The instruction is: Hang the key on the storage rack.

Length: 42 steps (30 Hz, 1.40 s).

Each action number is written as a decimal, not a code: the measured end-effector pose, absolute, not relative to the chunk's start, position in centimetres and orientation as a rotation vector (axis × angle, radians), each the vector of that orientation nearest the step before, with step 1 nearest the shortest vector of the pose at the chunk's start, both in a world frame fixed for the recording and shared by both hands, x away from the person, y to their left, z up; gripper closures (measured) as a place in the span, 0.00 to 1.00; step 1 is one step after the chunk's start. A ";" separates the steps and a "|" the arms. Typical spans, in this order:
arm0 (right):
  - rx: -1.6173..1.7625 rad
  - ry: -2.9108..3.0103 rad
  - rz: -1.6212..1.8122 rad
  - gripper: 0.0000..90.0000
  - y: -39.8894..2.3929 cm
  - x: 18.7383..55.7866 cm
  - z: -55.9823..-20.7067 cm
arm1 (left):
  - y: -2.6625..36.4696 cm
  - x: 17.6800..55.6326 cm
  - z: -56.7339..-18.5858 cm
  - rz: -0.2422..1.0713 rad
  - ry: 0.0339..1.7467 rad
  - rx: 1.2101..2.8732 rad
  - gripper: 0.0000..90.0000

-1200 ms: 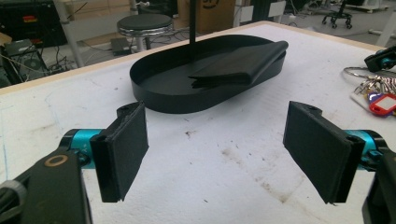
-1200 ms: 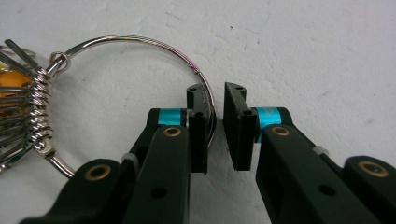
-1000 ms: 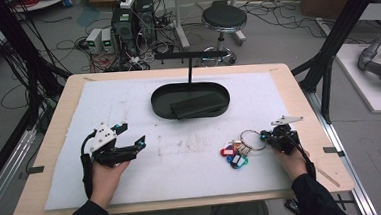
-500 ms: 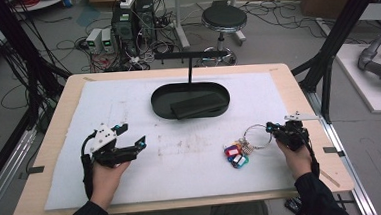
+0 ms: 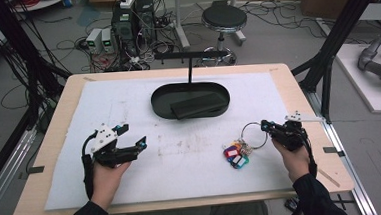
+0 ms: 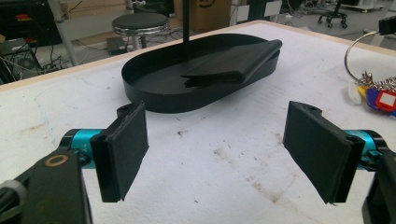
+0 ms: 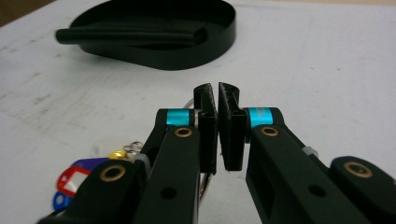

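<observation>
**Holding a key ring at the right, standing open at the left**

Resting at the left on the white-covered wooden table (image 5: 192, 162): the left gripper (image 5: 130, 136), held in the person's left hand (image 5: 107, 170), fingers (image 6: 122, 156) standing wide apart and gripping nothing, bare stained cover lying between them in the left gripper view. Pointing toward the table's middle, well apart from everything else.

Sitting at the far middle of the table: a black oval metal tray (image 5: 160, 103) with a thin black upright post (image 5: 189, 70) rising from its back part. Lying inside it, toward its right half: a flat folded black fabric pouch (image 5: 198, 106), one end leaning up against the tray wall in the left gripper view.

Lying to the right of centre, near the table's front: a cluster of coloured plastic key tags (image 5: 235, 154) in blue, red and teal, joined to a large thin silver wire ring (image 5: 245, 130).

Working at the right: the right gripper (image 5: 266, 127), held in the person's right hand (image 5: 292, 156), fingers (image 7: 205, 126) nearly pressed together, only a thin slit remaining between the pads. Pinching the ring's right side, the wire passing between the pads in the right gripper view, tags trailing on the cover to the left.
</observation>
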State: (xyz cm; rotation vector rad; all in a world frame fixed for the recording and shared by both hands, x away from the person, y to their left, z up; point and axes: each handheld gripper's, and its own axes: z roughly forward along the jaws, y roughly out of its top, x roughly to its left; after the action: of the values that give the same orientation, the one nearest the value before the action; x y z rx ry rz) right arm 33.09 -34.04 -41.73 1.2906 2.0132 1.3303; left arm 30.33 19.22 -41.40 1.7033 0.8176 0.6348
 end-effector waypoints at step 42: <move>1.022 2.173 1.565 0.97 -31.5 33.3 -36.8 | 16.3 31.5 -39.3 0.475 0.643 1.737 0.29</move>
State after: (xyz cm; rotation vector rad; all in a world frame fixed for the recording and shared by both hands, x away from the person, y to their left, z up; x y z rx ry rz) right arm 33.27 -31.54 -36.79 1.0224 2.1726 1.5655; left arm 31.54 16.32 -39.34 1.7368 0.6433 0.4753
